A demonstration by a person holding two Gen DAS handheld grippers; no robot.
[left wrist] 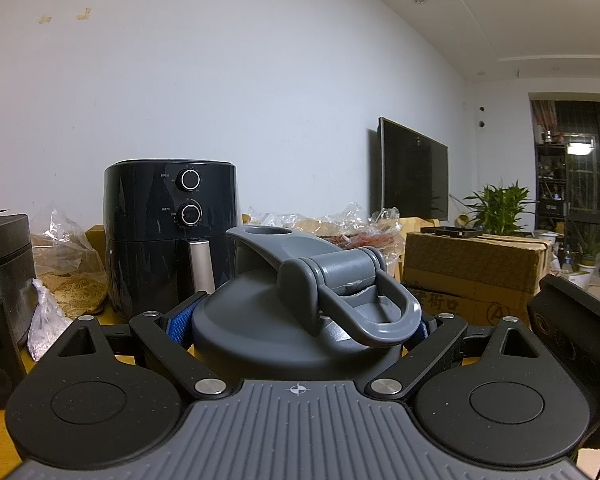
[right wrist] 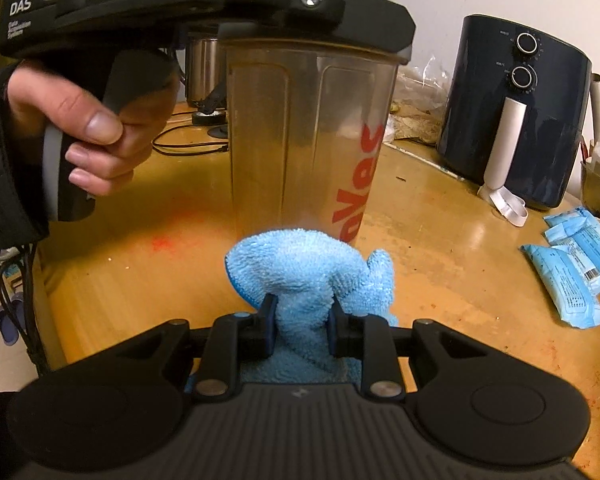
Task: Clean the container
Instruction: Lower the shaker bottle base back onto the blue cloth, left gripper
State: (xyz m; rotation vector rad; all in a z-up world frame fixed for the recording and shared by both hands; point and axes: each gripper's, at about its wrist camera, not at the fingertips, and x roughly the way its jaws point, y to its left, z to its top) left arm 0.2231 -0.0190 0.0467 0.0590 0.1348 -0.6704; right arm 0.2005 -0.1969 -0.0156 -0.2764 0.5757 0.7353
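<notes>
The container is a clear smoky shaker bottle (right wrist: 300, 140) with red lettering and a grey flip-top lid (left wrist: 300, 320). My left gripper (left wrist: 300, 328) is shut on the bottle just under the lid and holds it upright; its blue pads (left wrist: 180, 322) press the sides. In the right wrist view the left gripper (right wrist: 204, 4) grips the bottle's top, with the person's hand on its handle. My right gripper (right wrist: 300, 320) is shut on a bunched light-blue cloth (right wrist: 304, 268), which sits at the bottle's lower front, touching or nearly touching it.
A yellow-brown round table (right wrist: 440, 248) lies below. A dark air fryer (right wrist: 516, 120) stands at the back right, also in the left wrist view (left wrist: 168, 236). Blue wipe packets (right wrist: 572, 272) lie at right. Cables (right wrist: 188, 140) and a metal pot (right wrist: 202, 68) sit behind the bottle. Cardboard boxes (left wrist: 472, 272) stand beyond.
</notes>
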